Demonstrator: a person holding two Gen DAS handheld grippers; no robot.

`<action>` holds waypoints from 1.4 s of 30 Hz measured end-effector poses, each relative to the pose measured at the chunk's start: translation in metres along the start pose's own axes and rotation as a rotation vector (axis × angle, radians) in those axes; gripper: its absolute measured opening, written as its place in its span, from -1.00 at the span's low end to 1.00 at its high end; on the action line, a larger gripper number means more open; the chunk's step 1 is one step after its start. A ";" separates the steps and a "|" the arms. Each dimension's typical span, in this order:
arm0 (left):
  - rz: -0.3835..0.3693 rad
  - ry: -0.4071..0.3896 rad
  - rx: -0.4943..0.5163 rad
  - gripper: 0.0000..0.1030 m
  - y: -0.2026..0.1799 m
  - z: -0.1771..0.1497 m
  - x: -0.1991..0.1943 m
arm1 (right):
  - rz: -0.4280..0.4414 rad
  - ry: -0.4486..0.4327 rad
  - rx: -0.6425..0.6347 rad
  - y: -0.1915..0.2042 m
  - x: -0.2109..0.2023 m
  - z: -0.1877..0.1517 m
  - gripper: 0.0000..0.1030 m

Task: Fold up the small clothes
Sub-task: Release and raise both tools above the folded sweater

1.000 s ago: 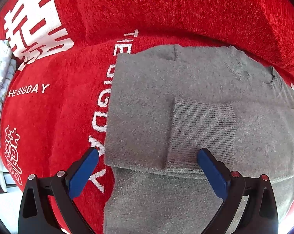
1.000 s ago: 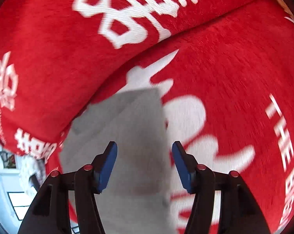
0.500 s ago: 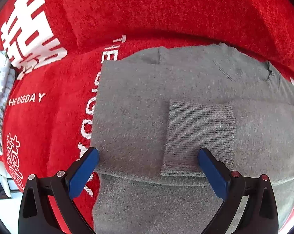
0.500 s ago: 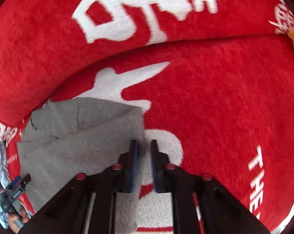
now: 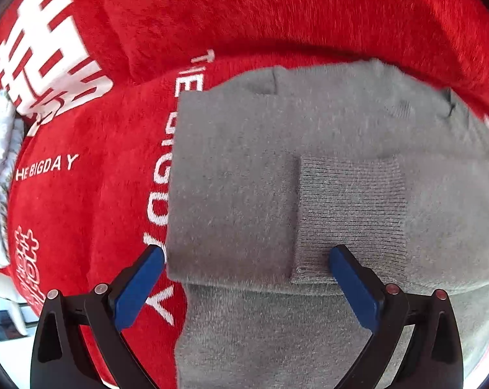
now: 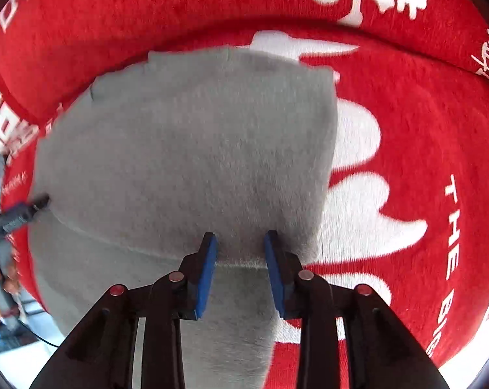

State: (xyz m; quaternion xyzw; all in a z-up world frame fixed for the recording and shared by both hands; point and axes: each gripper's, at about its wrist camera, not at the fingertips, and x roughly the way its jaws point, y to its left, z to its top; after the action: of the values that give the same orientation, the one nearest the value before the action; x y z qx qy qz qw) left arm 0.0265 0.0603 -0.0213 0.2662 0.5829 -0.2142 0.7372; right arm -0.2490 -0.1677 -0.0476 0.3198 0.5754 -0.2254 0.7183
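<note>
The left wrist view is showing a ribbed cuff (image 5: 351, 214) lying on the folded grey sweater (image 5: 244, 168) (hidden in the right view, which is catching the far left tool instead). The sweater is resting on a red blanket (image 5: 82, 220) with white lettering. The left tool (image 5: 246, 261) is hovering wide over the fold edge; the right tool (image 6: 241, 243) is sitting narrower, gripping nothing.
</note>
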 end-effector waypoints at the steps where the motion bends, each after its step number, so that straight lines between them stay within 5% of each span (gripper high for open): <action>1: -0.008 0.008 -0.005 0.99 0.003 -0.002 -0.001 | -0.006 -0.008 -0.008 0.001 -0.004 -0.002 -0.34; 5: 0.014 0.057 0.025 0.99 0.014 -0.016 -0.002 | -0.027 0.028 -0.011 0.004 -0.013 -0.014 -0.30; 7: 0.010 0.062 0.025 0.99 0.019 -0.024 -0.006 | -0.034 0.037 0.007 0.004 -0.017 -0.016 -0.05; 20: -0.069 0.098 0.019 0.99 0.011 -0.048 -0.042 | 0.159 0.060 0.209 0.012 -0.048 -0.042 0.52; 30: -0.147 0.110 0.013 0.99 -0.005 -0.054 -0.057 | 0.232 0.043 0.239 0.021 -0.050 -0.043 0.60; 34: -0.126 0.114 0.035 0.99 -0.015 -0.053 -0.061 | 0.230 0.007 0.222 0.021 -0.056 -0.042 0.64; 42: -0.084 0.130 0.040 0.99 -0.031 -0.059 -0.070 | 0.266 0.070 0.253 0.005 -0.047 -0.042 0.64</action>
State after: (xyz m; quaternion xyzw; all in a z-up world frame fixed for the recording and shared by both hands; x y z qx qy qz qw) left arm -0.0530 0.0750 0.0314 0.2698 0.6358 -0.2388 0.6827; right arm -0.2855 -0.1360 -0.0066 0.4885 0.5196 -0.1879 0.6753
